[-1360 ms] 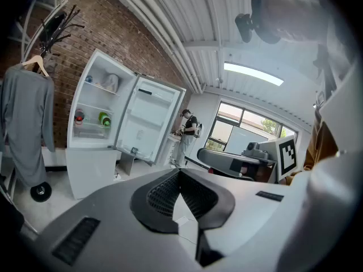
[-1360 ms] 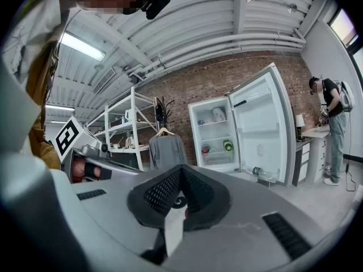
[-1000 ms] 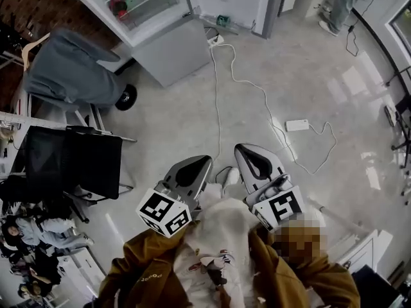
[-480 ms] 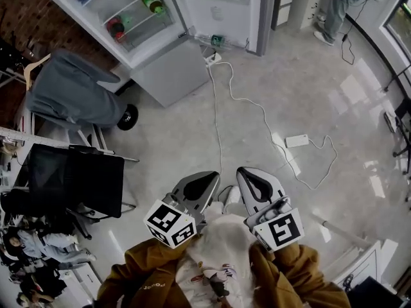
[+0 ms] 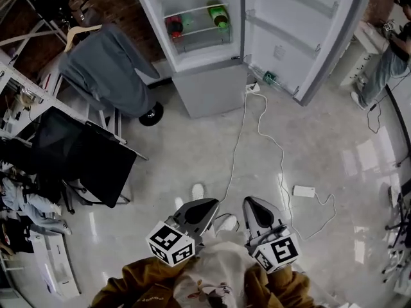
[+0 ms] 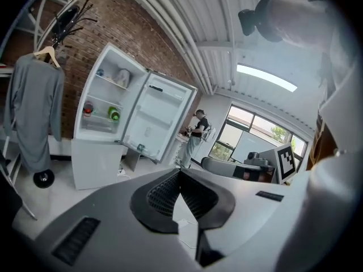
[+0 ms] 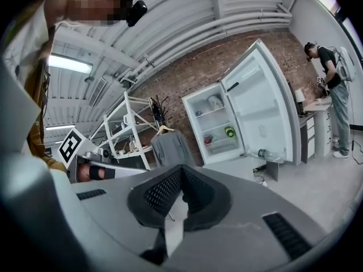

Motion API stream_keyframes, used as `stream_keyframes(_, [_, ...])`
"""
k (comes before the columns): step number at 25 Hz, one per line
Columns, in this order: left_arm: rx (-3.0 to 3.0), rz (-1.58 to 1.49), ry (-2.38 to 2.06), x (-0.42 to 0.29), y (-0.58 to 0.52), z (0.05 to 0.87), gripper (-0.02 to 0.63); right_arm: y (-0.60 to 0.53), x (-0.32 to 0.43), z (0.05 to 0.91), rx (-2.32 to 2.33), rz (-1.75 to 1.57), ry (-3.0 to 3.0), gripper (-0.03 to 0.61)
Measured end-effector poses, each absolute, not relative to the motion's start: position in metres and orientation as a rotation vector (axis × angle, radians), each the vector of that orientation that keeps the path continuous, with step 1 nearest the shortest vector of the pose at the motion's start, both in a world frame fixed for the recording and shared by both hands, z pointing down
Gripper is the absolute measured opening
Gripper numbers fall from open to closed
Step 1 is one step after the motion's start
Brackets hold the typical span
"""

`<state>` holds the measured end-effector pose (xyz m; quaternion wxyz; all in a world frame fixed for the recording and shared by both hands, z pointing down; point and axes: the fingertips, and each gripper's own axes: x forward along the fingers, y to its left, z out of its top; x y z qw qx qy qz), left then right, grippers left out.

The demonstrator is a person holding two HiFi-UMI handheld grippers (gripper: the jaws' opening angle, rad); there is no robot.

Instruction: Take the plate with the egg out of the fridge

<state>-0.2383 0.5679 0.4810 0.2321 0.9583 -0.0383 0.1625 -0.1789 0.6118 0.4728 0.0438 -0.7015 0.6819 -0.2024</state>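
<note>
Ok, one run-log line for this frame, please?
stage: before reach | fridge: door open, far across the floor | left gripper: shut, empty | right gripper: shut, empty | taken out: nothing yet

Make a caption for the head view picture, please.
Shut and empty, the left hand-held gripper and the right hand-held gripper point toward the open fridge.

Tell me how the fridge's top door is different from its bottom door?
The top door is swung wide open; the bottom door is shut. The top door is taller than the bottom door. The top door shows inner racks; the bottom door shows only a plain front. Both are pale.
</note>
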Motion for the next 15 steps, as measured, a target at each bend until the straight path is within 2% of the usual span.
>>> stream_keyframes(7, [2.548,0.421,-0.134,-0.234,0.513,0.493,0.008,0.552,-0.178,0.490,-2.126,-0.739,2.143,-0.003])
stream_keyframes(15, [2.568,0.347,-0.089,-0.177,0.401,0.479,0.008,0.455,-0.131,0.473,-2.202,-0.710,2.112,-0.003])
